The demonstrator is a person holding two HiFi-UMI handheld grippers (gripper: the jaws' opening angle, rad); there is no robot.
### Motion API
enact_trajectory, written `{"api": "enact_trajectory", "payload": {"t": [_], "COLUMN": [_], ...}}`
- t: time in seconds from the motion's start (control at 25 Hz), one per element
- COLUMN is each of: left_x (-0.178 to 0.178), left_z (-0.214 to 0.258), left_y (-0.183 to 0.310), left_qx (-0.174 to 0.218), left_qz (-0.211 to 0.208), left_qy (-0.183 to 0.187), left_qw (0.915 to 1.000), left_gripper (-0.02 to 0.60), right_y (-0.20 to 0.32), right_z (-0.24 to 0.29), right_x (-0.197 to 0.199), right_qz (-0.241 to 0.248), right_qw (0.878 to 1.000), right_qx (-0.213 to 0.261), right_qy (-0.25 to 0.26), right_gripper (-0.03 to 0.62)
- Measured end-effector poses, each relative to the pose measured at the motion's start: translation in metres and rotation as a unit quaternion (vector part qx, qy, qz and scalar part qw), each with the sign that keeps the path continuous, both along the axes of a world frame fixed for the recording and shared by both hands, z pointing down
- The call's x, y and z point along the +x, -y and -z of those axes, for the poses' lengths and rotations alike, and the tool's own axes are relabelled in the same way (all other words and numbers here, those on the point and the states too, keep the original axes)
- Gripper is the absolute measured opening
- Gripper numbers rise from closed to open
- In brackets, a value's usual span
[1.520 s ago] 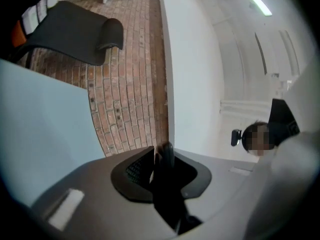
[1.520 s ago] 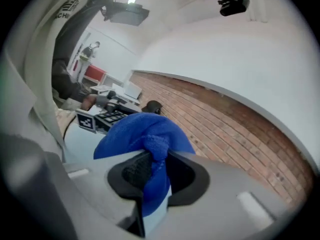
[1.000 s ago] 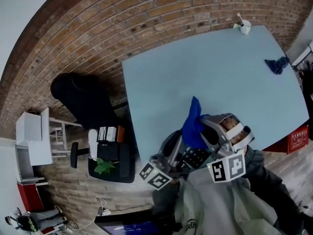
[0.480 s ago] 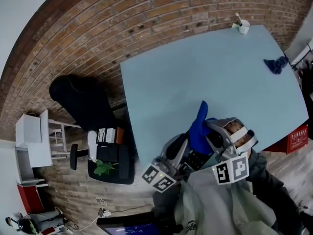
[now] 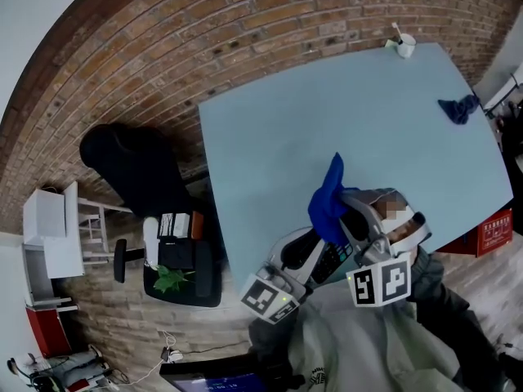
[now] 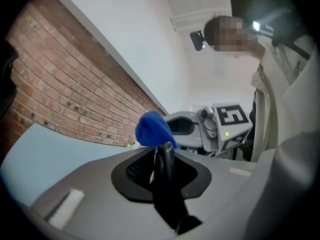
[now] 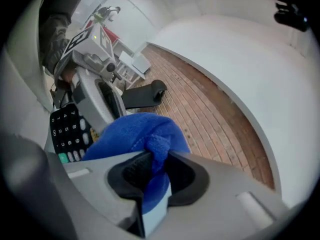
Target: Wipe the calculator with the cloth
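**Calculator and cloth held up together over the tabletop's near edge**

The left gripper [image 6: 162,170] is clenched on the dark calculator [image 7: 69,131]. It pinches the calculator edge-on between its jaws and holds it clear of the light blue table [image 5: 327,113], just over the near edge and close to the person's chest. The right gripper [image 7: 154,171] is clamped on a bunched blue cloth [image 5: 328,201], with a fold squeezed between its pads and the rest bulging out ahead of the jaws. That bulge sits against the calculator's key face beside the number keys, and a peak of cloth stands up above both grippers. A second blue cloth [image 5: 458,108] lies at the tabletop's right edge. A white cup [image 5: 405,46] stands at the far right corner. A black chair [image 5: 131,166] stands off the left edge.
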State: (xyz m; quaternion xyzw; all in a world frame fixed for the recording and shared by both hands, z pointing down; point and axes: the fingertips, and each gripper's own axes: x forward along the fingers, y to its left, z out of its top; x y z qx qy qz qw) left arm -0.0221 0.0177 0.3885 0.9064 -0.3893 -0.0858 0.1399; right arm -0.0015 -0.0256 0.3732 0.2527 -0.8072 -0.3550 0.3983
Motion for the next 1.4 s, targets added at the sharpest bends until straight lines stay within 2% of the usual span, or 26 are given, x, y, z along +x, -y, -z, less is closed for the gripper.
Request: {"api": "enact_trajectory", "payload": {"t": [0.12,0.2,0.28,0.36,0.48,0.56,0.68,0.8,0.84,0.88,0.92,0.96,1.0,1.04,1.16,1.2,1.24,1.32,1.4], "left_x": [0.014,0.017,0.017,0.011,-0.007,-0.023,-0.046,-0.058,-0.063,-0.068,-0.073,-0.078,-0.083,-0.087,-0.089,-0.087,-0.085,-0.080,-0.076], "left_z": [-0.005,-0.010,-0.012,-0.010,-0.004,0.003,0.014,0.016,0.019,0.023,0.029,0.034,0.036,0.035,0.031,0.032,0.032,0.029,0.028], "left_y": [-0.002,-0.002,-0.002,-0.002,0.000,0.002,0.005,0.003,0.001,-0.002,-0.004,-0.005,-0.004,-0.001,0.008,0.008,0.007,0.004,0.003], "left_qx": [0.013,0.016,0.014,0.008,0.010,0.005,-0.003,-0.002,0.003,0.010,0.018,0.025,0.030,0.029,0.015,0.012,0.010,0.002,-0.010], "left_qz": [-0.007,-0.004,0.001,0.009,0.027,0.039,0.046,0.038,0.027,0.009,-0.013,-0.030,-0.036,-0.030,-0.014,-0.019,-0.026,-0.033,-0.036], "left_qy": [0.071,0.105,0.114,0.094,0.037,-0.031,-0.159,-0.213,-0.241,-0.289,-0.350,-0.412,-0.458,-0.483,-0.501,-0.509,-0.509,-0.492,-0.476], "left_qw": [0.9974,0.9943,0.9934,0.9955,0.9989,0.9988,0.9861,0.9763,0.9702,0.9573,0.9363,0.9104,0.8877,0.8747,0.8650,0.8607,0.8603,0.8702,0.8788], "left_gripper": [0.044,0.044,0.044,0.044,0.044,0.044,0.044,0.046,0.050,0.051,0.051,0.049,0.048,0.047,0.045,0.040,0.040,0.040,0.040], "right_y": [-0.029,-0.054,-0.067,-0.054,-0.011,0.006,-0.003,-0.025,-0.028,-0.028,-0.028,-0.030,-0.037,-0.049,-0.095,-0.104,-0.105,-0.087,-0.054], "right_z": [0.006,0.009,0.010,0.006,-0.011,-0.023,-0.039,-0.051,-0.055,-0.058,-0.060,-0.060,-0.057,-0.051,-0.040,-0.043,-0.046,-0.043,-0.027], "right_x": [-0.028,-0.042,-0.047,-0.039,-0.009,0.007,0.017,0.023,0.025,0.026,0.026,0.025,0.022,0.014,-0.017,-0.023,-0.025,-0.020,-0.008], "right_qz": [0.075,0.122,0.144,0.123,0.040,0.003,-0.010,0.003,0.009,0.012,0.015,0.023,0.041,0.071,0.166,0.179,0.180,0.155,0.124], "right_qw": [0.996,0.990,0.987,0.991,0.999,0.999,0.991,0.980,0.972,0.962,0.951,0.944,0.940,0.938,0.918,0.914,0.914,0.920,0.923], "right_qx": [0.031,0.044,0.044,0.033,0.000,-0.045,-0.116,-0.176,-0.204,-0.232,-0.256,-0.269,-0.274,-0.272,-0.281,-0.285,-0.285,-0.266,-0.228], "right_qy": [-0.042,-0.057,-0.046,-0.029,-0.011,0.024,0.072,0.094,0.113,0.143,0.173,0.191,0.199,0.205,0.225,0.224,0.223,0.240,0.285], "right_gripper": [0.075,0.075,0.075,0.075,0.075,0.075,0.075,0.074,0.074,0.074,0.074,0.074,0.074,0.074,0.074,0.074,0.074,0.074,0.074]}}
